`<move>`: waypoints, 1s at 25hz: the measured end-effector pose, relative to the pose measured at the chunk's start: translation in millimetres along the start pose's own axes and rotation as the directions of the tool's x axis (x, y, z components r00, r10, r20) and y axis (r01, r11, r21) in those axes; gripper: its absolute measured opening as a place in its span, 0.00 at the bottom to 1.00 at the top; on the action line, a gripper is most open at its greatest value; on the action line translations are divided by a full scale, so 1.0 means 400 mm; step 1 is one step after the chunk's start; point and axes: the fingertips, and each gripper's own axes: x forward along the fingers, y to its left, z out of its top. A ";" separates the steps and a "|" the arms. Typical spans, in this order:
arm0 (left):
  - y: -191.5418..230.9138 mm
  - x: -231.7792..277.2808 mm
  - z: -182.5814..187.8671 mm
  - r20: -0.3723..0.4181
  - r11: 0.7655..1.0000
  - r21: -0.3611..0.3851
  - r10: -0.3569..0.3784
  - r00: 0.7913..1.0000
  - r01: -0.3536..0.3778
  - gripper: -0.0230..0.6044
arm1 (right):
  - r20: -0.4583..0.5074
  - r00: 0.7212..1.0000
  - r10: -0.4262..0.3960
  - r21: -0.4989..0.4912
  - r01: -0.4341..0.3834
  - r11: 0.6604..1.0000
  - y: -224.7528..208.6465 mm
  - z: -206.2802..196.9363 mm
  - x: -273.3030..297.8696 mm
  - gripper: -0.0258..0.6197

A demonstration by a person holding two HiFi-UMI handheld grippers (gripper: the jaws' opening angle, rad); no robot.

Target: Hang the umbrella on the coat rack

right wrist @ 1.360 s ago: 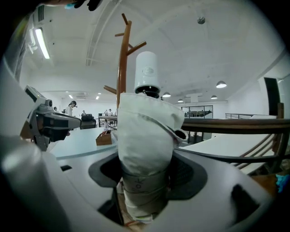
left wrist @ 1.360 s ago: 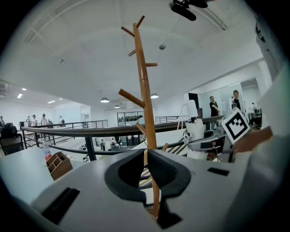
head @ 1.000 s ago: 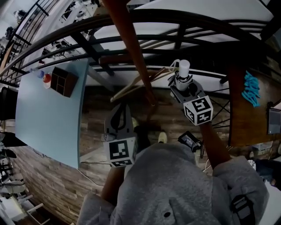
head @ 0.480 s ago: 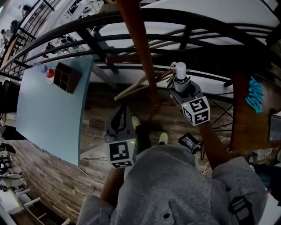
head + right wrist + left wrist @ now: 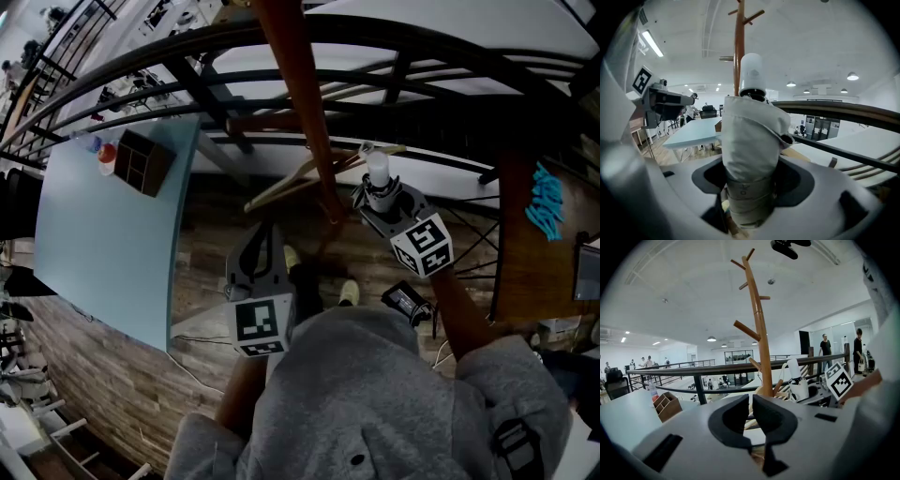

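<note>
Right gripper view: right gripper (image 5: 751, 182) pinches the folded umbrella (image 5: 751, 129) upright — coat rack (image 5: 738, 51) behind it.
Left gripper view: left gripper (image 5: 751, 414) jaws pressed together, empty.

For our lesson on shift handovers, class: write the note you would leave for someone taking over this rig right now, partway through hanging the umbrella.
Right hand-held gripper: shut on the folded white umbrella, held upright close beside the coat rack.
Left hand-held gripper: jaws together, nothing in them, left of the pole.
Done: umbrella in hand at the rack.
Left: hang it on a peg, then let go.
</note>
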 end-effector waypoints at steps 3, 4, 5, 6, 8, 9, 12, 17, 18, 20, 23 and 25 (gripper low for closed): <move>0.003 -0.003 -0.003 -0.003 1.000 0.000 0.005 1.000 -0.005 0.09 | -0.018 0.999 0.032 -0.009 -0.032 0.999 0.019 -0.023 -0.007 0.47; 0.004 -0.004 -0.004 -0.005 1.000 0.000 0.007 1.000 -0.007 0.09 | -0.023 0.999 0.036 -0.004 -0.036 0.999 0.022 -0.030 -0.008 0.47; 0.005 -0.005 -0.006 -0.007 1.000 0.000 0.008 1.000 -0.008 0.09 | -0.026 0.999 0.038 0.006 -0.038 0.999 0.023 -0.037 -0.010 0.47; 0.005 -0.006 -0.007 -0.008 1.000 0.000 0.009 1.000 -0.009 0.09 | -0.027 0.999 0.036 0.017 -0.036 0.999 0.022 -0.042 -0.011 0.47; 0.005 -0.008 -0.008 -0.009 1.000 0.000 0.007 1.000 -0.007 0.09 | -0.027 0.999 0.029 0.033 -0.028 0.999 0.020 -0.048 -0.013 0.47; 0.004 -0.007 -0.008 -0.009 1.000 0.000 0.006 1.000 -0.006 0.09 | -0.024 0.999 0.027 0.035 -0.026 0.999 0.019 -0.048 -0.013 0.47; 0.000 -0.004 -0.009 -0.007 1.000 -0.002 -0.001 1.000 0.001 0.09 | -0.022 0.999 0.039 0.025 -0.038 0.999 0.022 -0.047 -0.005 0.47; -0.003 -0.010 -0.017 -0.012 1.000 -0.003 -0.006 1.000 0.006 0.09 | -0.077 0.996 0.049 0.022 -0.047 0.999 0.025 -0.108 -0.001 0.47; -0.002 -0.010 -0.020 -0.014 1.000 -0.003 -0.007 1.000 0.007 0.09 | -0.093 0.995 0.047 0.028 -0.045 0.999 0.025 -0.128 0.000 0.47; -0.001 -0.011 -0.022 -0.017 1.000 -0.002 -0.008 1.000 0.008 0.09 | -0.125 0.991 0.046 0.042 -0.041 0.998 0.023 -0.170 0.007 0.47; -0.004 -0.008 -0.027 -0.024 1.000 -0.002 -0.012 1.000 0.012 0.09 | -0.171 0.984 0.049 0.063 -0.039 0.997 0.024 -0.232 0.026 0.47; -0.006 -0.007 -0.029 -0.027 1.000 0.001 -0.015 1.000 0.015 0.09 | -0.196 0.979 0.055 0.079 -0.040 0.996 0.028 -0.272 0.039 0.47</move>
